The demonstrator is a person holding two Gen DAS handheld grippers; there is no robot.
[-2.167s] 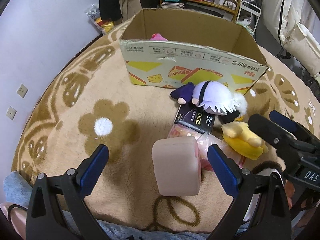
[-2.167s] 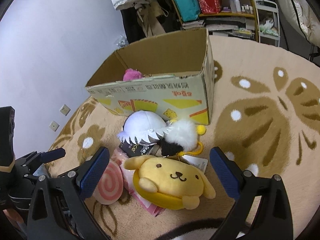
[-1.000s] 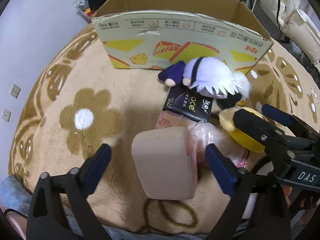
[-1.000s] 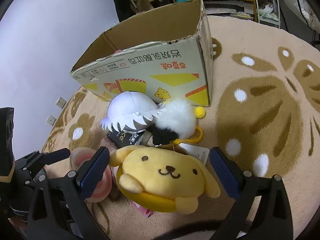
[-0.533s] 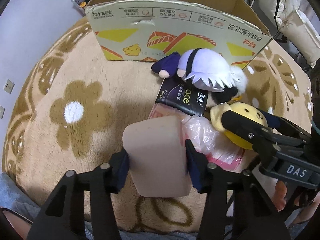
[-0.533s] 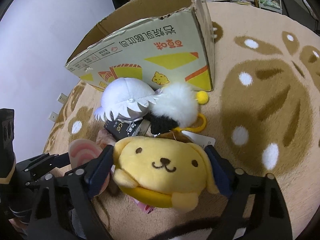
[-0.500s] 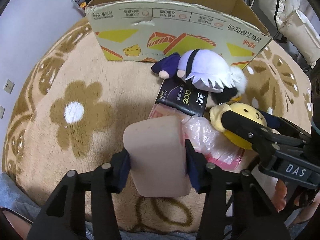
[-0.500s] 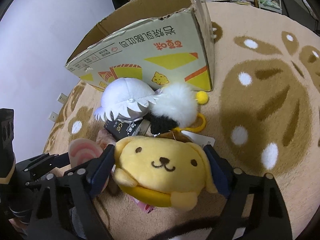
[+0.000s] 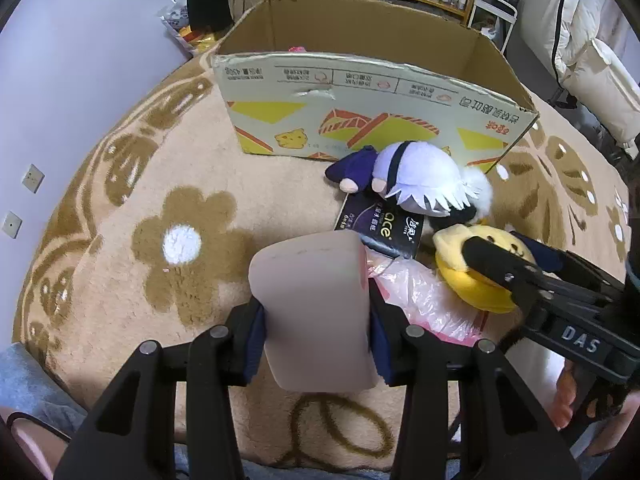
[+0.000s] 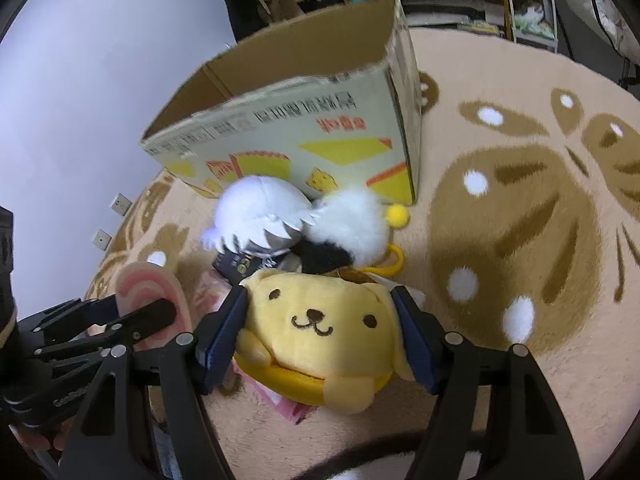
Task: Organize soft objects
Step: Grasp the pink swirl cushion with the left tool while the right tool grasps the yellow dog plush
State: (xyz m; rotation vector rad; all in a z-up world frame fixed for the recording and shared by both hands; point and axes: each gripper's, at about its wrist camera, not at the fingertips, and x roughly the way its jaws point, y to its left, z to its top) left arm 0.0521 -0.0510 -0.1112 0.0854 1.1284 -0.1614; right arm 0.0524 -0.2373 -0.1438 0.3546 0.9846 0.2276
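Observation:
My left gripper [image 9: 318, 332] holds a pale pink roll cushion [image 9: 316, 300]; its jaws are still closing, both pads pressed into its sides. In the right wrist view the cushion's swirl end [image 10: 144, 284] shows at the left. My right gripper [image 10: 320, 336] is closing on a yellow dog plush [image 10: 320, 320], its blue pads against both sides of the head. The same plush [image 9: 480, 280] lies at the right in the left wrist view. Behind stands an open cardboard box [image 9: 360, 92] with something pink [image 9: 296, 48] inside.
Between the box and my grippers lie a white-haired doll [image 9: 416, 180], a black-and-white fluffy toy [image 10: 352, 228], a black tissue pack [image 9: 380, 228] and a pink plastic bag [image 9: 416, 292]. All rest on a tan flower carpet [image 9: 160, 184]. Shelves and a grey wall stand behind.
Both grippers stood wide open around their toys a second ago. The left jaws have closed onto the pink roll cushion; the right jaws have drawn in against the yellow dog plush.

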